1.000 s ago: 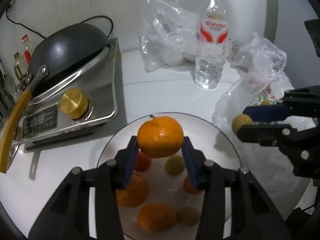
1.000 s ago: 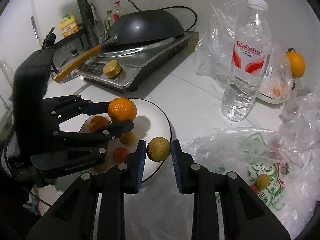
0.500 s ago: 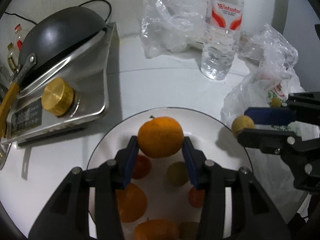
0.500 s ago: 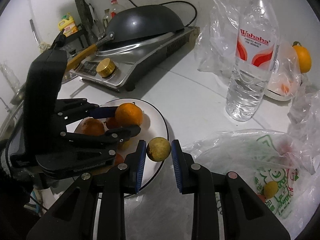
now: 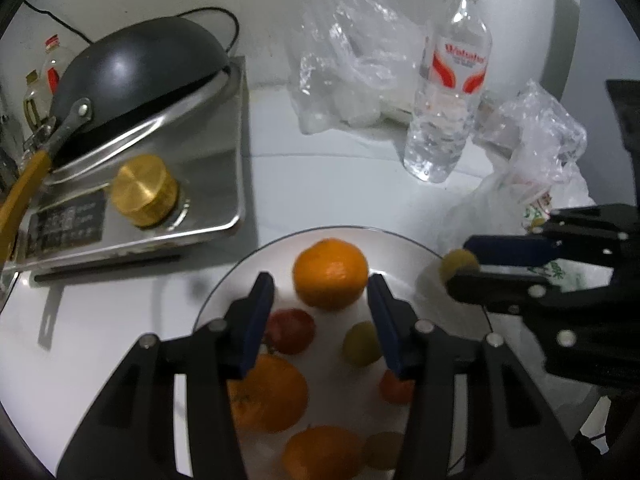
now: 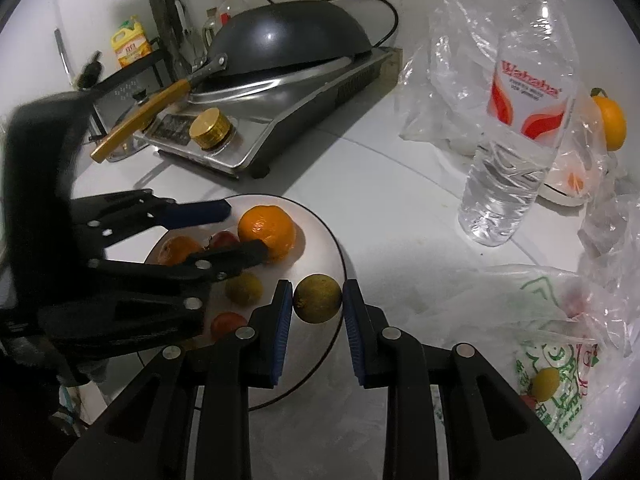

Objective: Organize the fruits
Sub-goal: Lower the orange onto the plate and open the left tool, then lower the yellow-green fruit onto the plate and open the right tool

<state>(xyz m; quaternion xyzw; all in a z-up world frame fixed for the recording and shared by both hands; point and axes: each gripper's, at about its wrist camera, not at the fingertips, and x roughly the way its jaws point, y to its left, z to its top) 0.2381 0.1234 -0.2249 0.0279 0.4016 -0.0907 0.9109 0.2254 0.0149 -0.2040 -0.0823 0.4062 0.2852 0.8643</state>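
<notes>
A white plate holds several oranges, small red fruits and yellow-green fruits. My left gripper is open over the plate; a large orange rests on the plate just past its blue pads, free of them. My right gripper is shut on a small yellow-green fruit and holds it above the plate's right rim; it also shows in the left wrist view.
A steel stove with a black wok stands left of the plate. A water bottle and clear plastic bags stand behind. A printed bag with more fruit lies right. An orange sits far right.
My left gripper has opened and let the large orange down onto the plate. My right gripper has kept its hold on the yellow-green fruit by the plate's rim.
</notes>
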